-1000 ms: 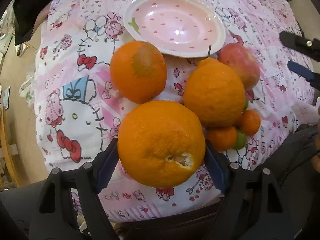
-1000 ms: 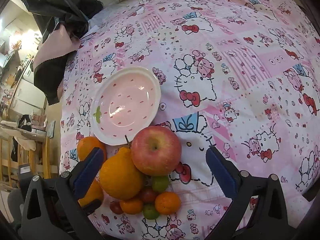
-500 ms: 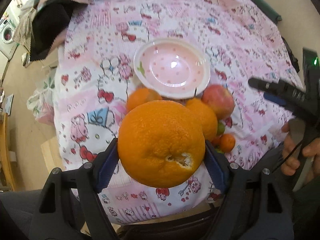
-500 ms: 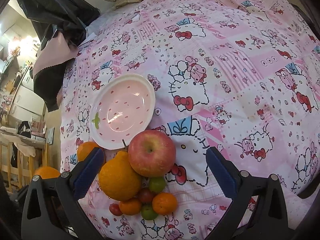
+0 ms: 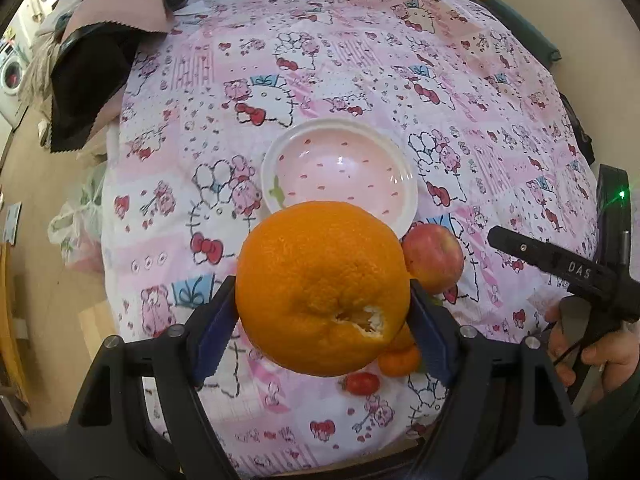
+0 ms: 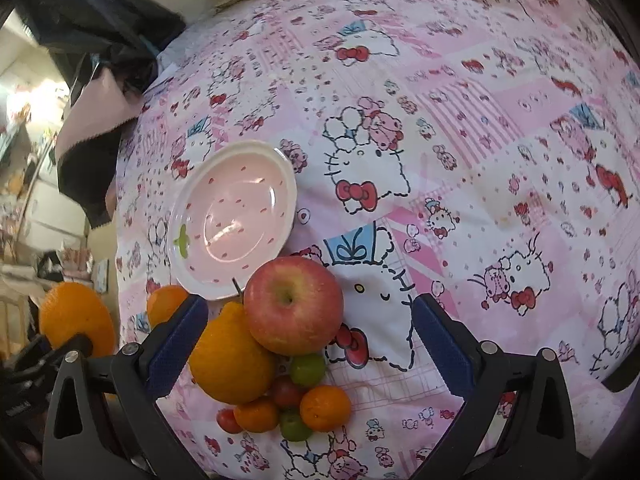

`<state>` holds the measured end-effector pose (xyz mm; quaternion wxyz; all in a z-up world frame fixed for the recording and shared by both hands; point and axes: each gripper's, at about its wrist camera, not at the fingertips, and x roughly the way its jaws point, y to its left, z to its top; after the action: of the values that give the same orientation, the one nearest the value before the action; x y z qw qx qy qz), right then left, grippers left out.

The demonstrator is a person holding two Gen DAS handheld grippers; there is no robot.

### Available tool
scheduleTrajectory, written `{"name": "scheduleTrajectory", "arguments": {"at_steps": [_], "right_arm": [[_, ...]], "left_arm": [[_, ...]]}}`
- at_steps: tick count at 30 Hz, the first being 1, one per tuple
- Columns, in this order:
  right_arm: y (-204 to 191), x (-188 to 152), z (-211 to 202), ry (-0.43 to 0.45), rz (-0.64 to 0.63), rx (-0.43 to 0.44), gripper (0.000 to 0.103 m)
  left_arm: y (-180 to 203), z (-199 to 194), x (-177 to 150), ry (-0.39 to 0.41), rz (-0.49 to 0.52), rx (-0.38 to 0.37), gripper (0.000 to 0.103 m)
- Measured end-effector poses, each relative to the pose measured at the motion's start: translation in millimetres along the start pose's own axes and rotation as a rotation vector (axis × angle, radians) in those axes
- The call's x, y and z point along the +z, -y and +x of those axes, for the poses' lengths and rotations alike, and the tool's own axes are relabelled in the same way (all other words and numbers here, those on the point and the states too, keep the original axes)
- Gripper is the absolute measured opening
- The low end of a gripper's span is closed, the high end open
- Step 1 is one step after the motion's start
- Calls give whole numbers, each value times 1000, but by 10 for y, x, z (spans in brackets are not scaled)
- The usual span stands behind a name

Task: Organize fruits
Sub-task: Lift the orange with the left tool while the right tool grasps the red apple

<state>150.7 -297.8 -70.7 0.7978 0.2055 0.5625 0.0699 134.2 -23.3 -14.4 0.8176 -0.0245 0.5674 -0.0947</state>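
Note:
My left gripper [image 5: 322,314] is shut on a large orange [image 5: 322,288] with a torn patch of peel, held well above the bed. That same large orange [image 6: 76,318] shows at the left edge of the right wrist view. Beyond it lies an empty pink plate [image 5: 340,172] with a white rim. My right gripper [image 6: 308,336] hangs open above the fruit pile, nothing between its fingers. The pile holds a red apple [image 6: 294,304], a knobbed orange [image 6: 230,360], another orange [image 6: 166,304], small tangerines [image 6: 325,407], green fruits [image 6: 307,368] and small red fruits [image 6: 286,391].
The pink cartoon-print bedspread [image 6: 460,140] covers the whole surface and falls away at the left edge to a wooden floor [image 5: 48,280]. Dark and pink clothes [image 5: 100,60] lie at the far left corner. A hand [image 5: 600,344] holds the right gripper's handle.
My left gripper has risen with the large orange; the plate and fruit pile now look smaller and farther below. The right gripper has barely moved.

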Motion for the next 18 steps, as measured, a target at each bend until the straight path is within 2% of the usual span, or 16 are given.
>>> {"name": "scheduleTrajectory", "arguments": {"at_steps": [3, 6, 9, 15, 18], "right_arm": [[89, 34, 33, -8, 43, 0, 103], [117, 42, 218, -91, 84, 31, 102], [-6, 29, 395, -149, 39, 31, 93], [-189, -29, 763, -223, -2, 4, 91], [-250, -78, 927, -253, -28, -46, 91]], "left_arm": [[-24, 74, -4, 6, -4, -9, 77], [-87, 159, -26, -3, -34, -24, 76], [-134, 206, -32, -20, -59, -53, 76], [-169, 272, -72, -32, -53, -28, 76], [-173, 289, -91, -37, -53, -28, 76]]}}
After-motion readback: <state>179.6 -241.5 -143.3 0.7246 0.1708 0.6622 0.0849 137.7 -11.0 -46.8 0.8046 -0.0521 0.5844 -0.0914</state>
